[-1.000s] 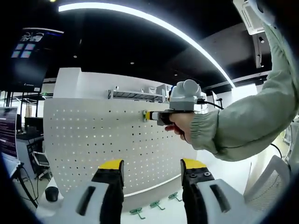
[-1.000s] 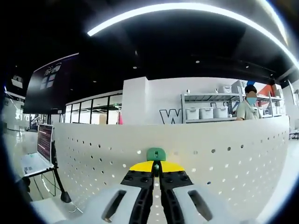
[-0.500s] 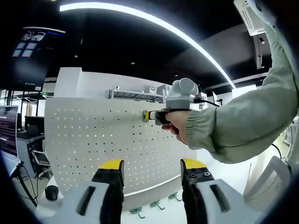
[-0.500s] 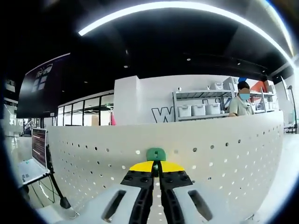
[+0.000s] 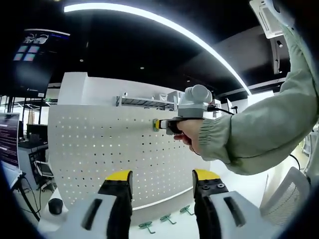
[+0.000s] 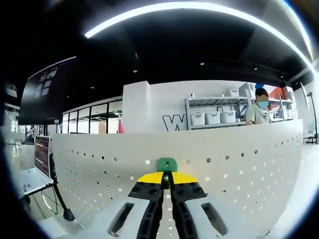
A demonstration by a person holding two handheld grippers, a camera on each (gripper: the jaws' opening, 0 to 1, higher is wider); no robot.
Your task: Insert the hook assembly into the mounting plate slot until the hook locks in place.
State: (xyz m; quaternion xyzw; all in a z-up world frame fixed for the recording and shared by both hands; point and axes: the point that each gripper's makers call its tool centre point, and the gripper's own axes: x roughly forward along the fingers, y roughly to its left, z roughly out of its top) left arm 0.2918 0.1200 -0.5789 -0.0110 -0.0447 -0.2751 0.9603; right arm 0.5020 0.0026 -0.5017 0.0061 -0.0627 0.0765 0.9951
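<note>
In the left gripper view, a white pegboard (image 5: 124,154) dotted with rows of small holes stood upright on a pale table (image 5: 174,226), with a dark ceiling and a long curved light strip (image 5: 164,25) above it. The left gripper (image 5: 162,177) hovered in front of the board with its yellow-tipped jaws wide apart and holding nothing. Below, between the jaws, three spare green hooks (image 5: 167,219) lay on the table near the board's lower edge. The right gripper (image 5: 158,124), held by a hand (image 5: 192,134) in a light green sleeve (image 5: 259,134), was up against the board near its top edge. Left of the board stood a desk with a monitor (image 5: 9,142); the table ran open to the right, toward a white chair back (image 5: 291,199). In the right gripper view, the right gripper (image 6: 166,175) had its jaws closed on a green hook (image 6: 166,164), which was pressed to the pegboard (image 6: 239,169) just under the top edge; whether it had locked in could not be told. Beyond the board's rim were storage shelves with bins (image 6: 214,117), a person (image 6: 259,107) standing at the right, and a laptop on a stand (image 6: 37,167) at the left. The board's face was bare on both sides of the hook.
</note>
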